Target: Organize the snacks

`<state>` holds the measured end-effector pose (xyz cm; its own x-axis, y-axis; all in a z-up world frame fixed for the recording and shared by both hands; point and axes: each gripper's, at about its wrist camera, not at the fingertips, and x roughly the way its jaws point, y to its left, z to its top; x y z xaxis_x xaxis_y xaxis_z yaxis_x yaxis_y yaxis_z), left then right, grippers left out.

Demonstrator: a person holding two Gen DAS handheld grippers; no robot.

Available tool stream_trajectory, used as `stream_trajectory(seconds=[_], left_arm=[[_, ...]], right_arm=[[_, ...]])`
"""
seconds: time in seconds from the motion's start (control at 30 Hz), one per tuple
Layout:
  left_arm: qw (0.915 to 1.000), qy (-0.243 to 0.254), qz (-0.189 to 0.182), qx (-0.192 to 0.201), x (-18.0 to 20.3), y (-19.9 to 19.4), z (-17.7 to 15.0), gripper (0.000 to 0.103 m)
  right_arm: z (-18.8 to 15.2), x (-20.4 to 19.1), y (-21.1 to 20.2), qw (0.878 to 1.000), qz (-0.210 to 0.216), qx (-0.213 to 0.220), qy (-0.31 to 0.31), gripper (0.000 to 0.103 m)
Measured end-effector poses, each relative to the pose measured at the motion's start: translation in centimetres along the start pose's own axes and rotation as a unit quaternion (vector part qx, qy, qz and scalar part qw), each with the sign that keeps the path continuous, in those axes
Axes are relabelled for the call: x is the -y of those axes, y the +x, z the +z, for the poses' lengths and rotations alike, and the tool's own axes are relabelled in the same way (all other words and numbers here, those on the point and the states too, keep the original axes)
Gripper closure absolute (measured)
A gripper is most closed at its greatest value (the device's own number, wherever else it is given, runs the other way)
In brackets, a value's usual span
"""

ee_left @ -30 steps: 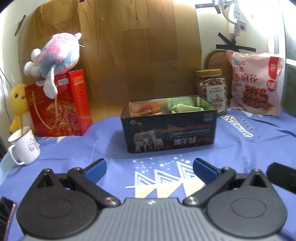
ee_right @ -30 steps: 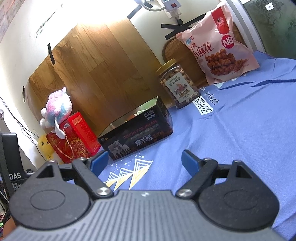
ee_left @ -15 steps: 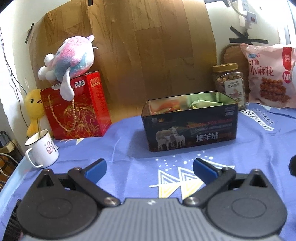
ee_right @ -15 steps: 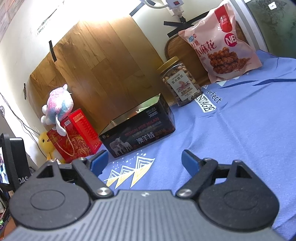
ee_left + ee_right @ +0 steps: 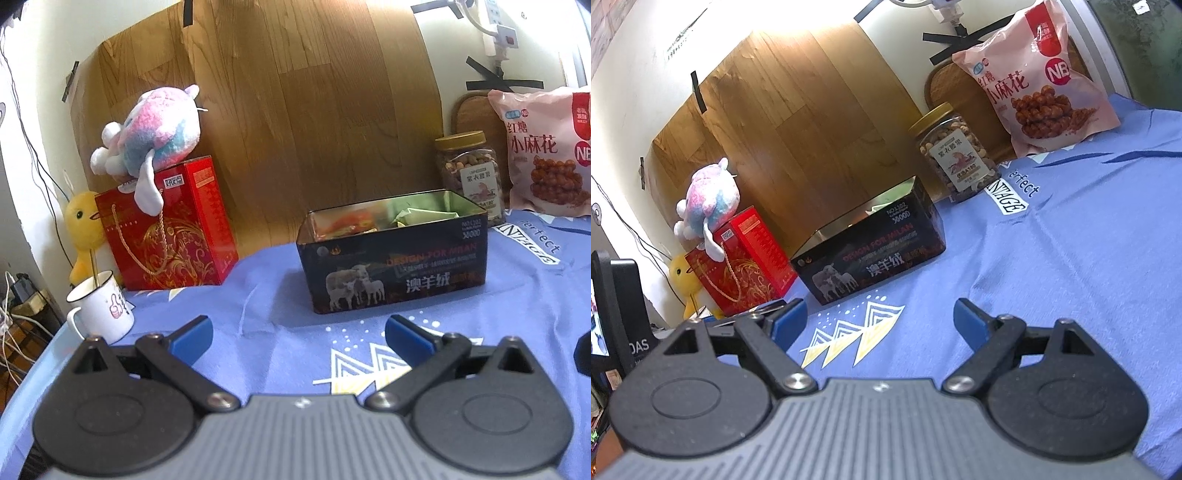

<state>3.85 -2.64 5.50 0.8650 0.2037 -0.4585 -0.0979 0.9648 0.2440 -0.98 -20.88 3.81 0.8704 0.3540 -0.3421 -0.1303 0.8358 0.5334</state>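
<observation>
A black open tin box (image 5: 395,266) with sheep printed on its side stands on the blue cloth and holds orange and green snack packets (image 5: 417,214). It also shows in the right wrist view (image 5: 871,254). Behind it to the right stand a jar of nuts (image 5: 469,173) (image 5: 956,151) and a pink snack bag (image 5: 546,155) (image 5: 1034,81). My left gripper (image 5: 297,338) is open and empty, in front of the box. My right gripper (image 5: 881,319) is open and empty, in front of the box and to its right.
A red gift bag (image 5: 170,225) with a plush toy (image 5: 151,133) on top stands at the left, by a yellow duck (image 5: 83,225) and a white mug (image 5: 101,310) near the table's left edge. A wooden panel (image 5: 295,110) backs the table. A black device (image 5: 617,314) stands at far left.
My left gripper has drawn back and swung left, so the box sits farther right and the mug and gift bag show more. The right gripper has shifted slightly. Both stay open.
</observation>
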Motion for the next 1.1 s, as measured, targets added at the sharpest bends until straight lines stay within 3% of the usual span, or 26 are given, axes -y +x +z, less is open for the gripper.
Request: stream_trajectory(seconds=[0.5, 1.1], left_arm=[[0.9990, 0.014, 0.037, 0.020, 0.0, -0.2, 0.2, 0.000], [0.9969, -0.010, 0.064, 0.046, -1.2, -0.7, 0.7, 0.000]], right_arm=[[-0.1, 0.2, -0.1, 1.000, 0.001, -0.001, 0.004, 0.014], [-0.1, 0.1, -0.2, 1.000, 0.001, -0.001, 0.004, 0.014]])
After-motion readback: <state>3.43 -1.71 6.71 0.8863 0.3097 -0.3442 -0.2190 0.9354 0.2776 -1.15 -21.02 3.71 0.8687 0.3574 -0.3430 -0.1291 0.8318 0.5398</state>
